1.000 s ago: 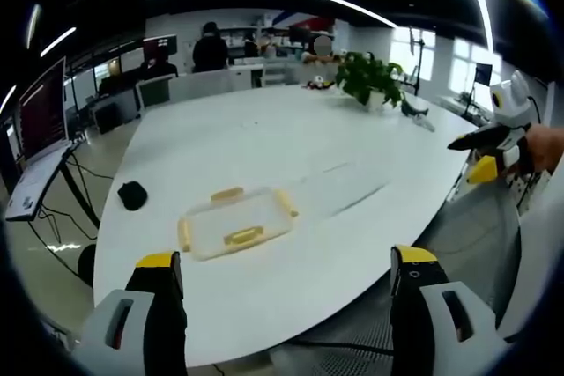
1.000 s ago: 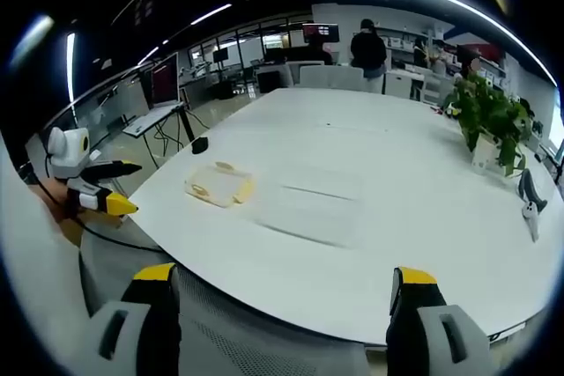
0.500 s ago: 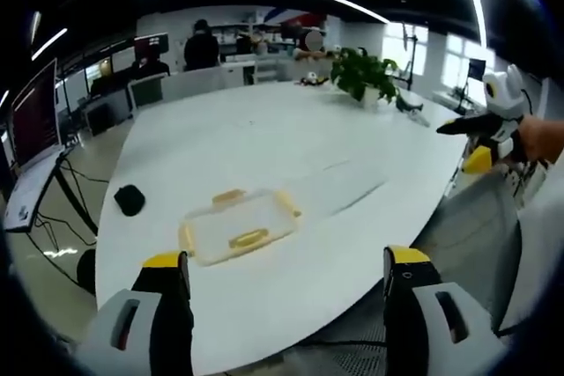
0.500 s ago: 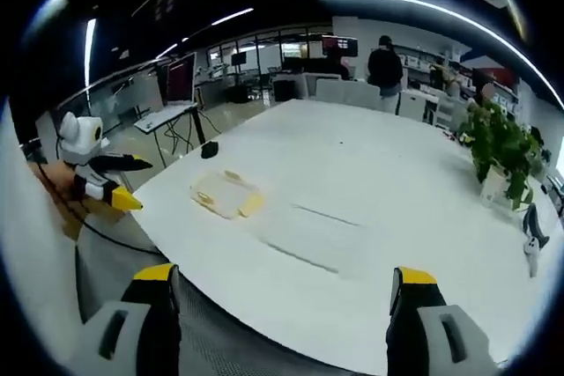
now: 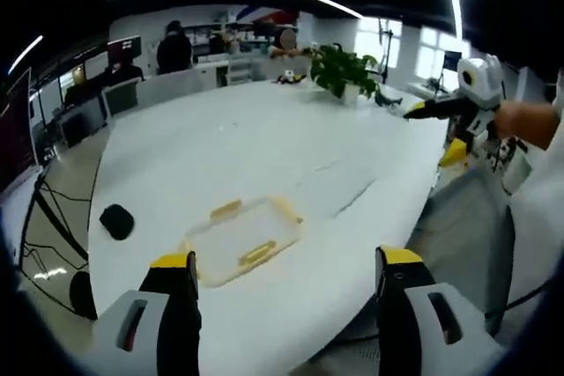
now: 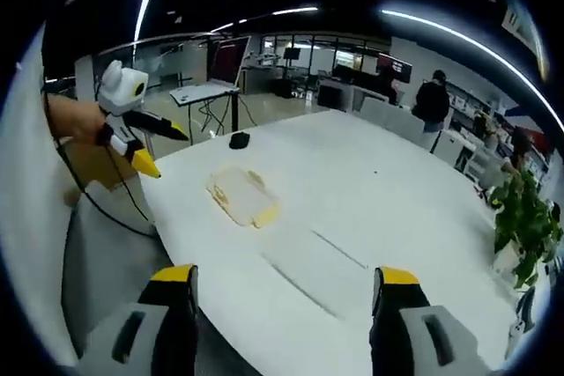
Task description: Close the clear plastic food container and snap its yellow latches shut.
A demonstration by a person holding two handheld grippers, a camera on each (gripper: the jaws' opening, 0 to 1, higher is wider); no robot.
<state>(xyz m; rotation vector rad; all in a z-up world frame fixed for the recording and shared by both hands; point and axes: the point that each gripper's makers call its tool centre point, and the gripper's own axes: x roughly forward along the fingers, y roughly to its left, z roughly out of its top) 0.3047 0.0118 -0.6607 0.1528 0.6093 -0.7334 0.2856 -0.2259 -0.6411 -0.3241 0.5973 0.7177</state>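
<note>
Container (image 5: 240, 239) sits flat on the white desk (image 5: 291, 147), near the edge closest to me. Clear body w/ yellow latches (image 5: 256, 253); I count them on the near long side, the far long side and both short ends. In the right gripper view it's further off, container (image 6: 242, 197) w/ one yellow end (image 6: 264, 215) toward me. Lid looks to be lying on top already, but can't tell if it's seated or if any latch is snapped; too small/blurry.

Tools: left tool (image 5: 280, 283) jaws apart, empty, hovering over the desk edge just short of the container. Right tool (image 6: 280, 297) jaws also apart, empty, well off from the container. The right tool also shows at the right of the left gripper view, held up off the desk.

Step in hand, my read: approach, nothing touched yet. How I'd do it:
- bring the left tool down on the lid near one end, press to seat + pin it so the box doesn't skate on the smooth desk
- the right tool has the longer way in; aim for the latch at the opposite end, push it down/in till it folds over the rim
- do opposite latches in pairs so the lid stays level
- light plastic, so press straight down, no sideways shove.

Around it: small black object (image 5: 116, 221) on the desk to the left of the container, clear of the work. Potted plant (image 5: 343, 71) at the far end. People standing in the bkgd, not a factor.
</note>
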